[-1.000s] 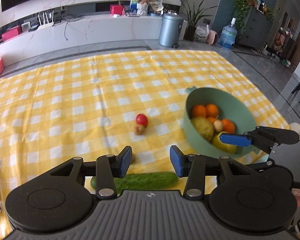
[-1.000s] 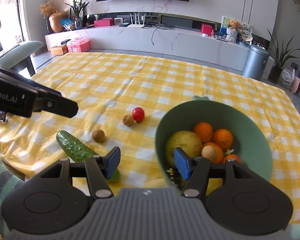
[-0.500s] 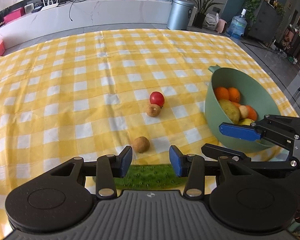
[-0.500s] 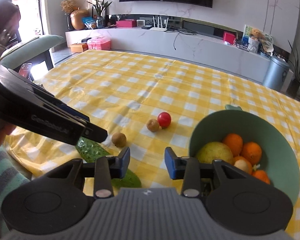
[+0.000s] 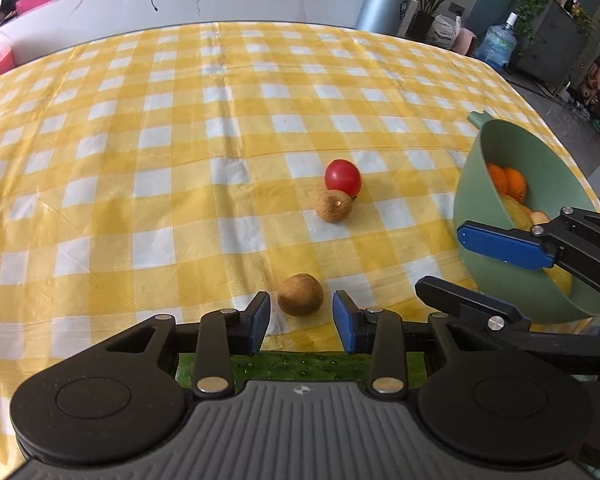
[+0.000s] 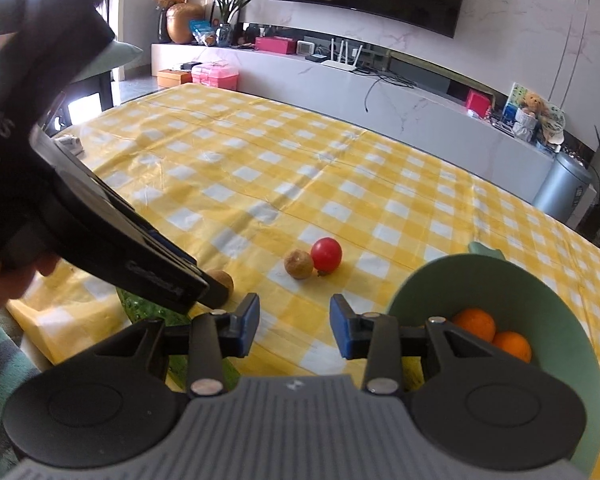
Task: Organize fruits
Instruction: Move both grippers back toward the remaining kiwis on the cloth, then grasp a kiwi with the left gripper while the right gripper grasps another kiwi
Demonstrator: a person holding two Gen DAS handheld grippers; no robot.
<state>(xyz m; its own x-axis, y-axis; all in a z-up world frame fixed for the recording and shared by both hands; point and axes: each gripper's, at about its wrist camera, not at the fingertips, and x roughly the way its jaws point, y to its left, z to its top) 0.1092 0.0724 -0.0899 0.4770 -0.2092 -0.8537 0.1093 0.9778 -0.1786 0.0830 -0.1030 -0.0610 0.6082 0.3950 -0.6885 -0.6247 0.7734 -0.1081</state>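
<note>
My left gripper [image 5: 301, 318] is open, its blue pads on either side of a brown kiwi [image 5: 300, 294] lying on the yellow checked cloth, not touching it. A green cucumber [image 5: 300, 366] lies under the gripper body. Farther off a red tomato [image 5: 343, 176] touches a second brown fruit [image 5: 334, 206]. A green bowl [image 5: 496, 184] at the right holds oranges and a yellow fruit. My right gripper [image 6: 294, 326] is open and empty beside the bowl [image 6: 540, 280]; the tomato [image 6: 326, 254] and brown fruit [image 6: 298, 264] lie ahead of it.
The left gripper body [image 6: 100, 216] fills the left of the right wrist view and half hides the kiwi [image 6: 222, 280]. The right gripper's fingers [image 5: 500, 244] reach across the bowl front. The table's near edge [image 6: 32, 320] is close at the left.
My left gripper has moved forward and down over the cucumber, so the kiwi now sits between its open pads. My right gripper has drawn back and left, away from the bowl.
</note>
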